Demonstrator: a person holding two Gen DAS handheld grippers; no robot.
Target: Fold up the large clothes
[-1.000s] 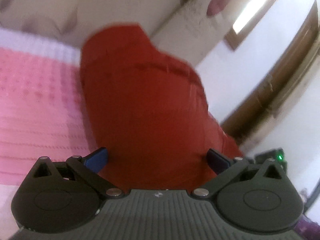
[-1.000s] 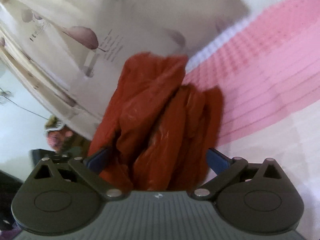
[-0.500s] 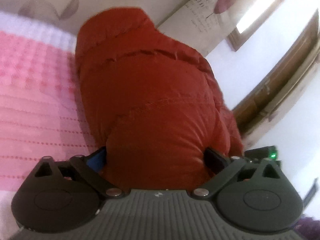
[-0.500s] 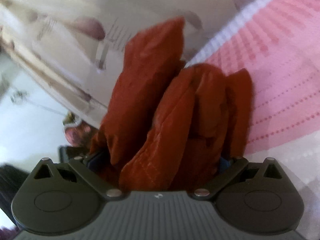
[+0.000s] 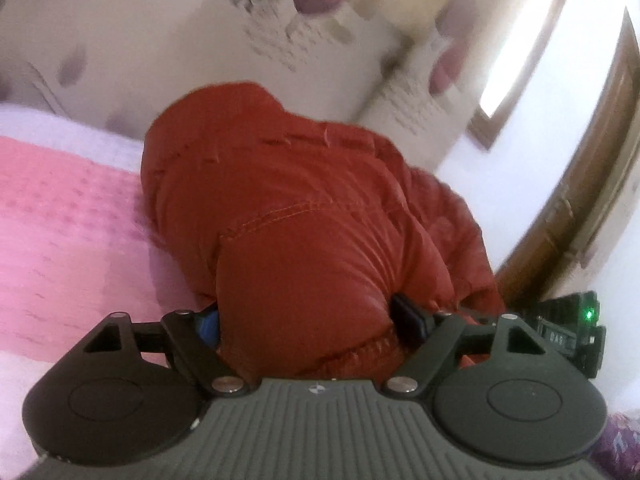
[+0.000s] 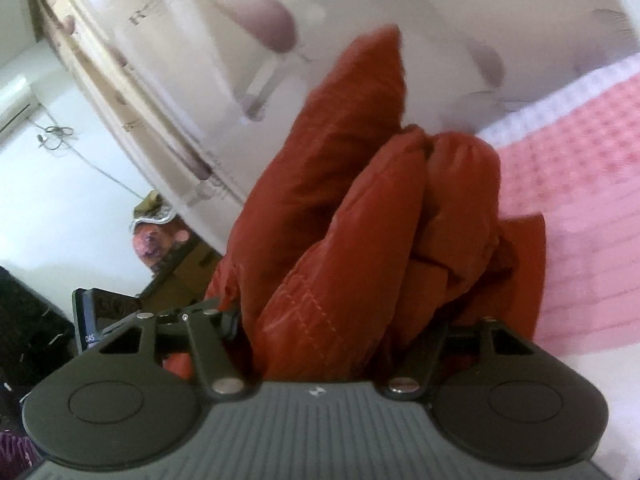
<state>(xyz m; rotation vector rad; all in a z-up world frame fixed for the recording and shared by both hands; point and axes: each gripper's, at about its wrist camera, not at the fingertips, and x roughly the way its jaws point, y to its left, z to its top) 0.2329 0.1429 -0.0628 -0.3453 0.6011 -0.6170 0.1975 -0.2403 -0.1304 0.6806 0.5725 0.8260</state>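
A bulky red padded jacket (image 5: 304,216) fills the middle of the left wrist view, bunched up over a pink bed cover (image 5: 68,216). My left gripper (image 5: 312,320) is shut on a thick wad of it; the blue pads show at either side of the wad. In the right wrist view the same red jacket (image 6: 360,208) stands in several puffy folds. My right gripper (image 6: 340,320) is shut on those folds; its fingertips are mostly buried in the fabric.
A cream curtain with purple prints (image 5: 240,40) hangs behind the bed. A wooden door frame (image 5: 580,208) is at the right of the left wrist view. The other gripper's body with a green light (image 5: 576,328) sits close by. A white wall with a cable (image 6: 60,184) is at left.
Both grippers have closed tighter on the jacket. The jacket has bunched up and both views have tilted toward the curtain.
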